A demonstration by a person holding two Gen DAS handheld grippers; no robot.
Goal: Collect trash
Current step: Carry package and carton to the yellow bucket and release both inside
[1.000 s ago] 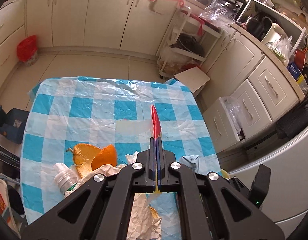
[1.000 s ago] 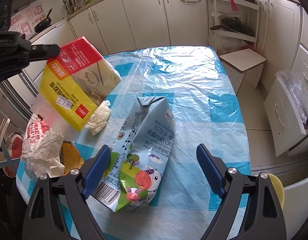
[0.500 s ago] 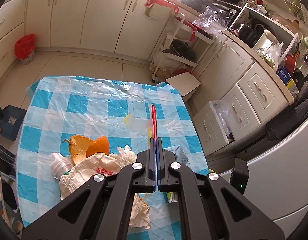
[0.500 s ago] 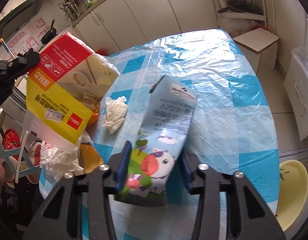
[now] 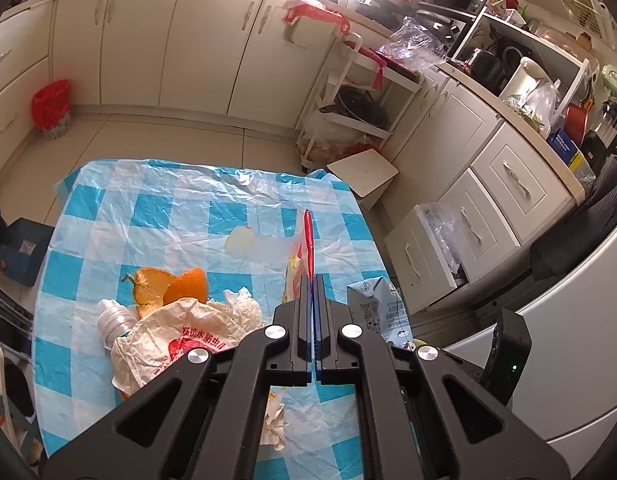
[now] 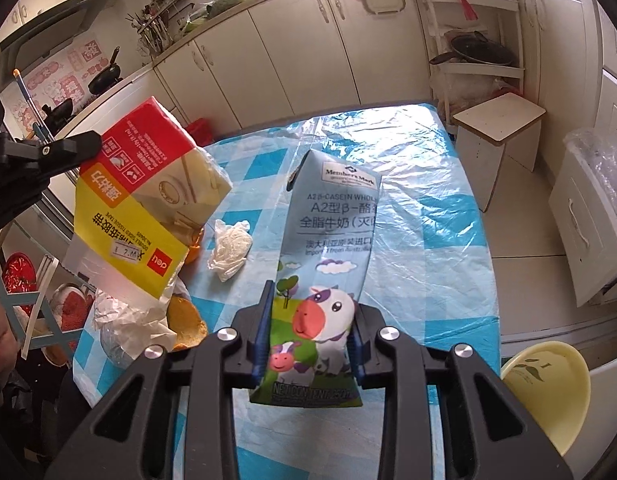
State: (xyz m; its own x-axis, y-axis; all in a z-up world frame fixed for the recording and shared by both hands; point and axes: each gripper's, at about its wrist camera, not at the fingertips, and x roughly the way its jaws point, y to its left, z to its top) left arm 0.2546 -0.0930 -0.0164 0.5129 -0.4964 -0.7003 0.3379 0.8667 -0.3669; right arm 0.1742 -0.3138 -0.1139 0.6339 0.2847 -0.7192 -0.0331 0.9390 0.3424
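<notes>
Right tongs (image 6: 310,344) pinch the lower body of a flattened grey-blue milk carton with a cartoon cow print (image 6: 328,256), its blue pads pressed in on either side; the carton is lifted clear of the surface (image 6: 428,216), gabled top pointing away — a grip low on the body that leaves the long end free to drop into a bin. Left tongs (image 5: 311,280) are pressed together on the top edge of a red-and-yellow plastic tape wrapper with a clear lower flap (image 6: 144,200), which hangs in the air at the left of the right wrist view; seen edge-on in the left wrist view it shows only as a thin red strip. Holding one item in each hand appears intended to clear two pieces in a single trip.

Still lying on the blue-and-white checked plastic cover: a crumpled white tissue (image 6: 230,248), orange peel halves (image 5: 168,286), a crumpled white printed bag (image 5: 180,340) and a small clear plastic bottle (image 5: 114,316) touching it. A red-lined waste bin (image 5: 51,108) stands on the floor by the far cabinets, well apart from the surface. Possible obstructions on the way: a white stool (image 6: 500,128) just beside the far corner, and a pale yellow chair seat (image 6: 548,384) near the right edge.
</notes>
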